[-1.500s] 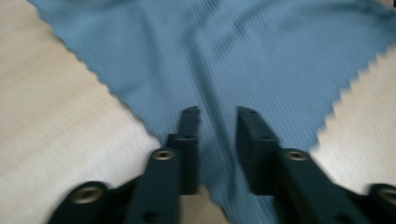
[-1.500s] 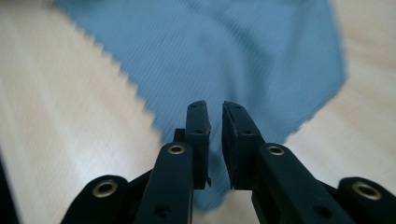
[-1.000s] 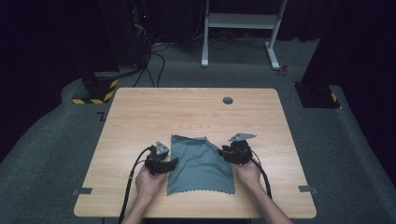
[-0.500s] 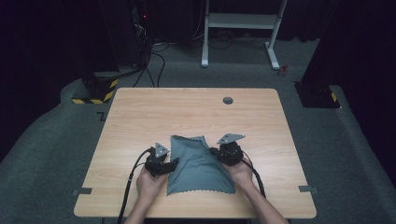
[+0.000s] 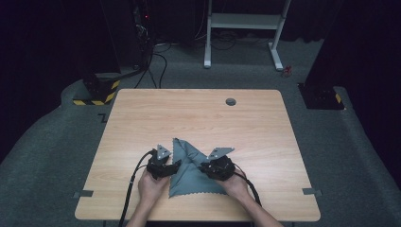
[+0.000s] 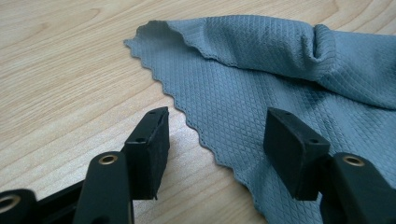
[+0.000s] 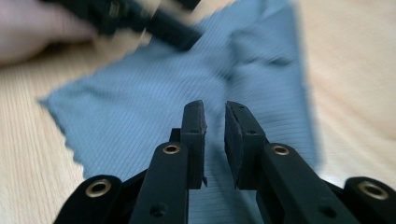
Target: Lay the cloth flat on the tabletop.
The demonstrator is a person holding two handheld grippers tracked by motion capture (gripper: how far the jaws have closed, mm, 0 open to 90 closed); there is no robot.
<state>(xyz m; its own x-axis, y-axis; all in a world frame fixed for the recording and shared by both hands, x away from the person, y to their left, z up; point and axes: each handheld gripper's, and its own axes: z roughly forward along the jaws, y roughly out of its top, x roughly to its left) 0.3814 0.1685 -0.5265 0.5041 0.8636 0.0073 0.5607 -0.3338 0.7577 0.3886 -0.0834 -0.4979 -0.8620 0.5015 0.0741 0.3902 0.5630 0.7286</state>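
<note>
A recording lab or test studio, dark beyond one lit workspace; a plain wooden table (image 5: 203, 118) with a cable port (image 5: 231, 101) stands on grey carpet (image 5: 56, 156); black curtains close off the back; an equipment rack (image 5: 142, 28) with a red indicator light trails cables (image 5: 158, 66) across the floor; yellow-and-black hazard tape (image 5: 101, 97) marks a stand base; a white desk frame (image 5: 246, 28) waits behind; tape strips (image 5: 83, 194) mark the table's position.

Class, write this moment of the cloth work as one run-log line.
work: folding grey cloth | left claw: open, astride cloth edge | right claw: narrow gap, just reopened, nothing between | cloth: right corner folded over
</note>
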